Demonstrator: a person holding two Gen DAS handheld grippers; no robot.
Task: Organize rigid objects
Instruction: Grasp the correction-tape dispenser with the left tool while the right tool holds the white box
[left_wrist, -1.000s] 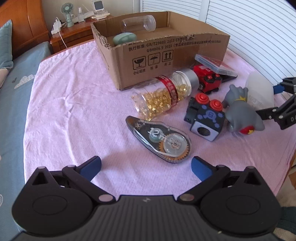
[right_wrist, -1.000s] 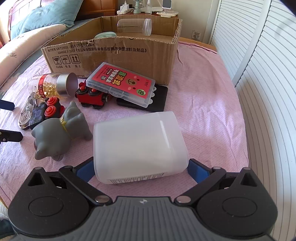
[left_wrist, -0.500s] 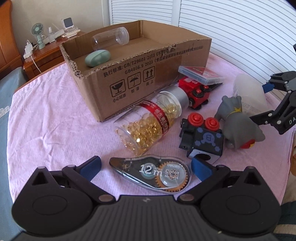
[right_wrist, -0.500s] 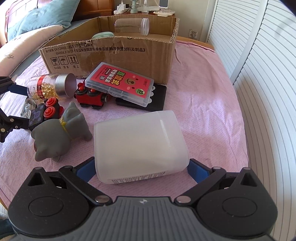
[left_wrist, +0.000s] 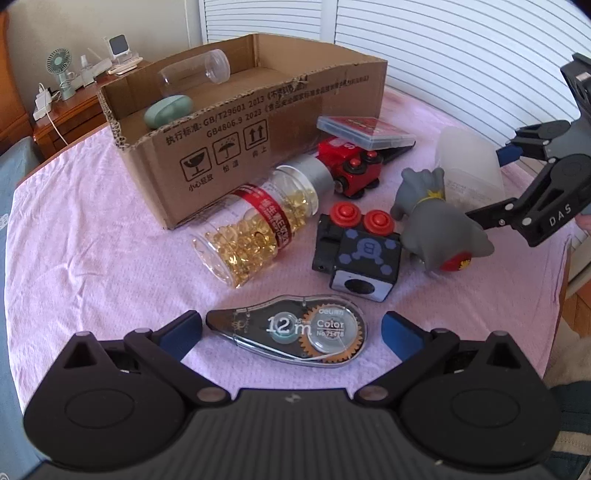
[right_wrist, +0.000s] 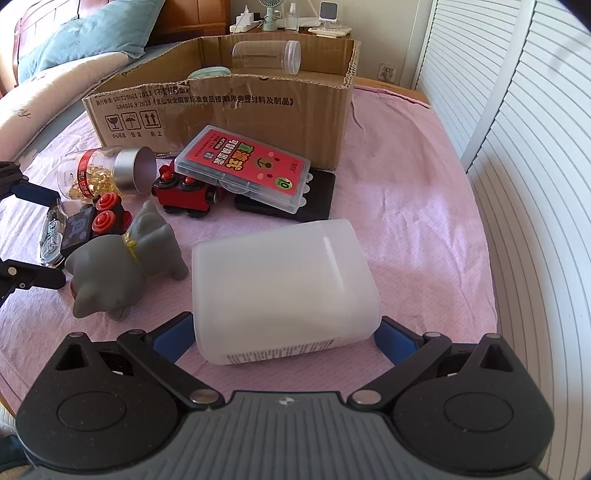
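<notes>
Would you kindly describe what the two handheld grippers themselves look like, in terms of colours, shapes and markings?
Both match: the left gripper and right gripper have matte black bodies with a ribbed centre panel, two round housings, silver pivot pins and black linkage arms ending in blue fingers. From the left wrist view, the right gripper carries white "DAS" lettering. No cables or sleeves show.

a home bedroom: a bed with a teal pillow (right_wrist: 85, 33) at upper left, a wooden nightstand (left_wrist: 70, 122) with a small fan (left_wrist: 59, 66) and chargers, white louvred doors (right_wrist: 517, 110).
</notes>
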